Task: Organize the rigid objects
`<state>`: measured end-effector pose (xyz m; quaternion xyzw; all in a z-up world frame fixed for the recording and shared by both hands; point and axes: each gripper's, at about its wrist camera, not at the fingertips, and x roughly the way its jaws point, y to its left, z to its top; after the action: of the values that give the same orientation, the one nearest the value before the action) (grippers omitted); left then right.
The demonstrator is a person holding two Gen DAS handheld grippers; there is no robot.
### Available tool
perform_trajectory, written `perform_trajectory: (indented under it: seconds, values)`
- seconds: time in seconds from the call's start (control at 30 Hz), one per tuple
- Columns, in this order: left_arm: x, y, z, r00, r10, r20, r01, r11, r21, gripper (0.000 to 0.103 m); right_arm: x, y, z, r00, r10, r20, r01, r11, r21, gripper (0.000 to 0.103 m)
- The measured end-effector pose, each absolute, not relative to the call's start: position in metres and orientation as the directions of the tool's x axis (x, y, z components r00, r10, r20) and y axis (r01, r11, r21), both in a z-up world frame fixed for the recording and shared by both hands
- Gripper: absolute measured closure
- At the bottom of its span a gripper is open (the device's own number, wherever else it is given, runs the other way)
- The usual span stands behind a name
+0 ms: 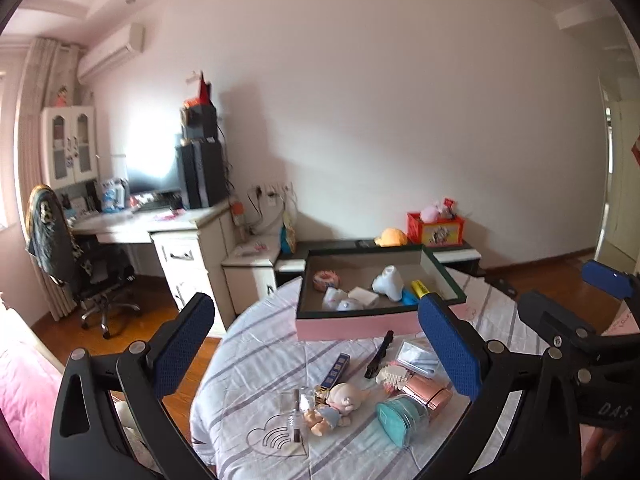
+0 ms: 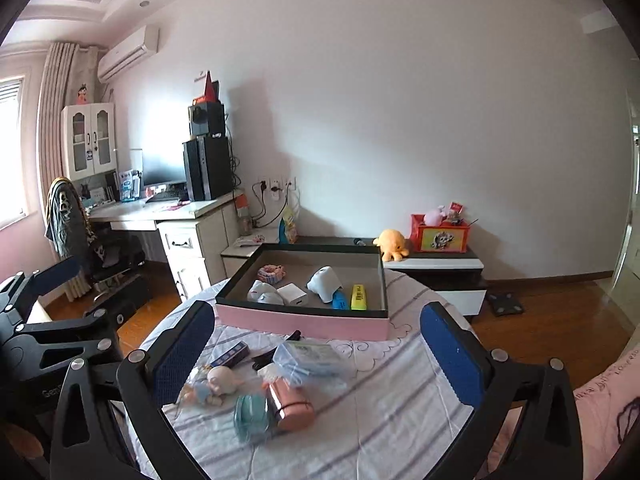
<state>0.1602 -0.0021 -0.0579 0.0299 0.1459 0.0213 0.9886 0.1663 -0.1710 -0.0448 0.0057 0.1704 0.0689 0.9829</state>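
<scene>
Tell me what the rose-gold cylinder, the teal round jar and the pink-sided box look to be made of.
Rose-gold cylinder: probably metal or metallised plastic, glossy, with mirror-like highlights.
Teal round jar: seemingly clear plastic or glass around a teal core; the see-through rim suggests it.
Pink-sided box: likely cardboard, matte, with flat thin walls, a dark rim and a grey lining.

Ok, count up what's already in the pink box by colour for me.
Pink: 1, the ring-shaped piece
Yellow: 1, the highlighter
Blue: 1, the blue piece beside it
White: 3, the handheld device, the cube and the rounded lump, which may be two pieces
Total in the pink box: 6
</scene>
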Motion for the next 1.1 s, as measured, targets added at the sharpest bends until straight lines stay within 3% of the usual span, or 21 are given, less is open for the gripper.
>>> perform_trajectory:
  seconds: [0.57,1.1]
  values:
    - [0.085,-0.004,-0.030,0.985,0.029,-0.171,-0.022,0.999,0.042,0.000,0.088,-0.175,-0.018,0.967,0.111,-0.229,-0.110,0.994,0.016,0.000]
    - [0.078,-0.001,-0.030,0.984,0.039,-0.172,-0.032,0.999,0.043,0.000,0.079,-0.167,-0.015,0.967,0.114,-0.228,-0.116,0.993,0.006,0.000]
